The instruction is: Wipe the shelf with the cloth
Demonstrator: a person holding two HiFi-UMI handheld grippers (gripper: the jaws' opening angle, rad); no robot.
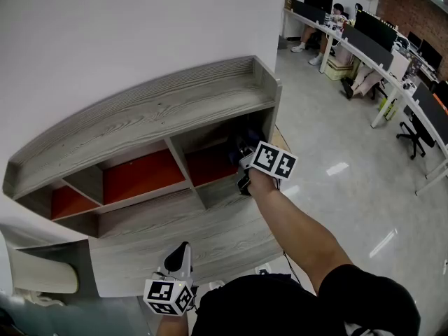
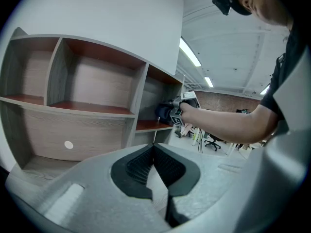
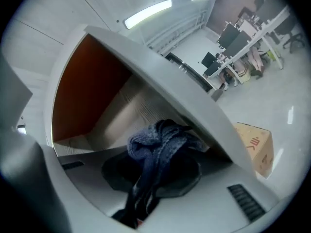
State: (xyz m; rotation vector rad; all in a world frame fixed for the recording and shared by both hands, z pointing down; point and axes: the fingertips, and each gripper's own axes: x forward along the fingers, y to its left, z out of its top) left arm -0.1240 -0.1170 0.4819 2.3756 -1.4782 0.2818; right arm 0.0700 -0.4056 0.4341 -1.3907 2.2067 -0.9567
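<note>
Shelf [image 1: 154,110]: grey wood with orange-backed compartments, standing against a white wall.
Right gripper [image 1: 245,158]: reaches into the far right compartment, jaws clamped on the cloth.
Left gripper [image 2: 154,149]: held low at the near left, jaws pressed together with nothing between them.
Cloth [image 3: 158,140]: dark blue and bunched, inside that right compartment, pinched in the right gripper.

1. Cardboard box [image 3: 255,147], on the floor: red print on its face, too blurred to read.
2. Right marker cube [image 1: 274,162], on right gripper [image 3: 148,186]: black-and-white square code patterns, no letters or numbers.
3. Left marker cube [image 1: 168,296], on left gripper [image 2: 154,152]: the same kind of patterns.
4. No legible text anywhere.
</note>
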